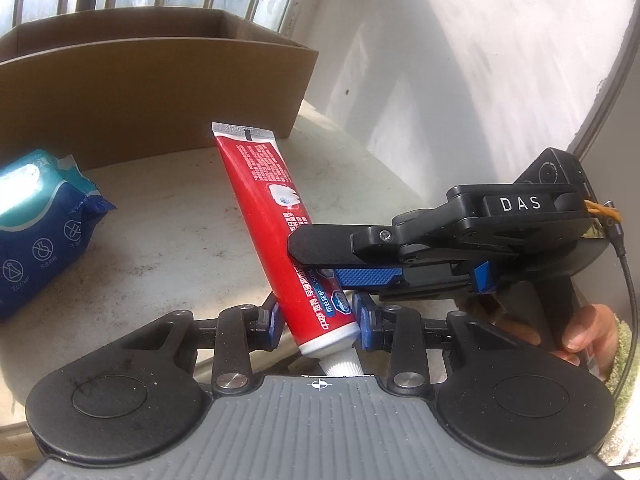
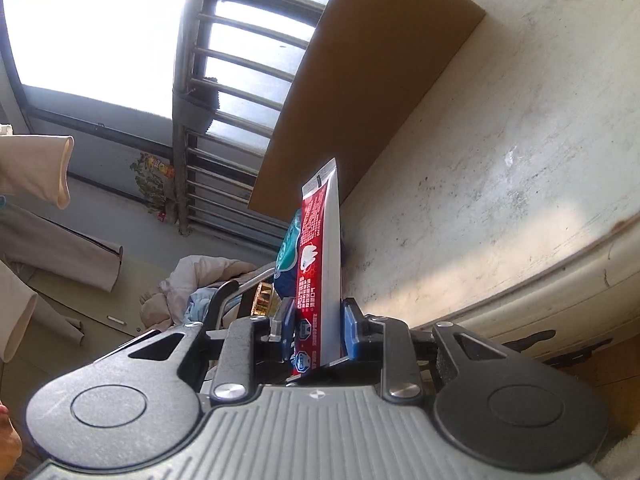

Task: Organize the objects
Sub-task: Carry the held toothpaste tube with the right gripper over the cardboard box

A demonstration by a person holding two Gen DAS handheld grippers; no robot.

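White, scuffed tabletop (image 1: 168, 216) carries a box (image 1: 152, 92) ahead of the left gripper (image 1: 316, 322), whose pads pinch a tube (image 1: 280, 236) near its cap. Reaching in level from the right, the right gripper (image 1: 316, 258) clamps the tube's middle. Wipes (image 1: 40, 224) lie left.

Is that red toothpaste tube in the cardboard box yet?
No. The toothpaste tube is outside the cardboard box, clamped by both the left hand-held gripper and right hand-held gripper.

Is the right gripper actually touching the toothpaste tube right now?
Touching. In the left wrist view the right gripper clamps the toothpaste tube from the side; the right wrist view shows its blue pads pressed against it.
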